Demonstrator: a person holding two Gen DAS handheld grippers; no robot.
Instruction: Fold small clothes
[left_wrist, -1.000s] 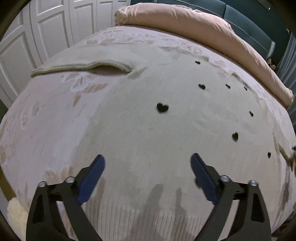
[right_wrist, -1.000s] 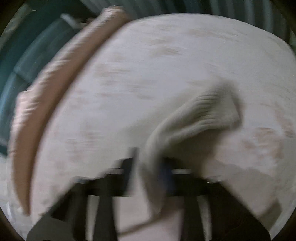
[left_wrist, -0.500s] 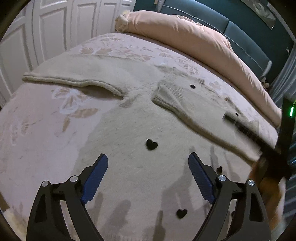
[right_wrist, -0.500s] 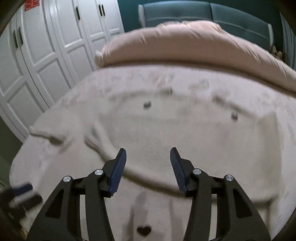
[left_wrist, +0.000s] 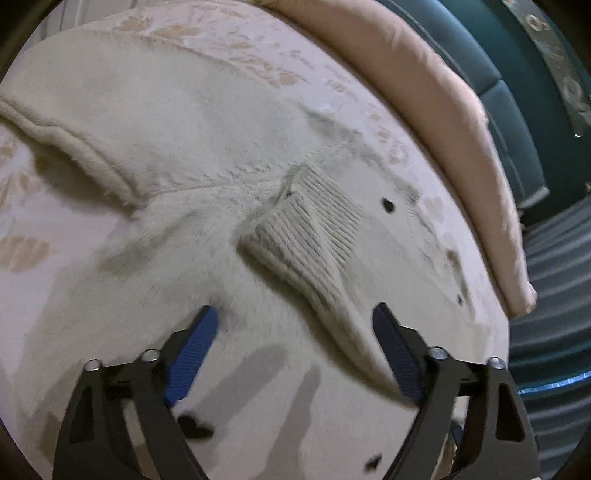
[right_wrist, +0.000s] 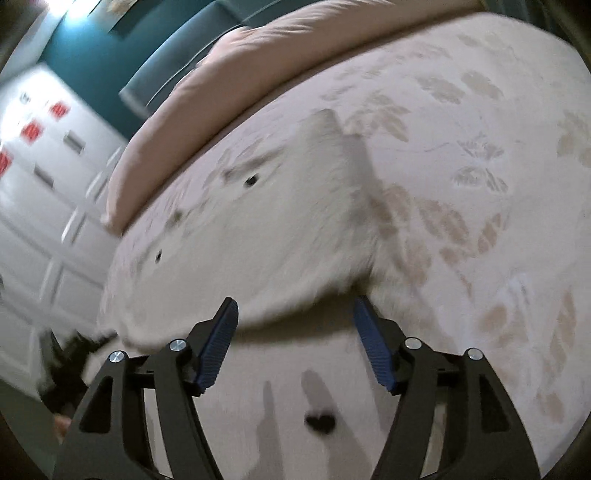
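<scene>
Cream fuzzy knit sweater (left_wrist: 229, 206), one ribbed-cuff sleeve (left_wrist: 310, 229) folded across. I kept left gripper (left_wrist: 295, 332), right gripper (right_wrist: 295, 325) spread, empty; best pinch other sleeve near cuff.

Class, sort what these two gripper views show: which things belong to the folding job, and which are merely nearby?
Belongs to the job:
cream knit sweater with small black hearts
its ribbed cuff, folded across the body
left claw, open
right claw, open

Merely nearby:
pink floral bedspread
pink rolled duvet
teal padded headboard
white panelled wardrobe doors
</scene>
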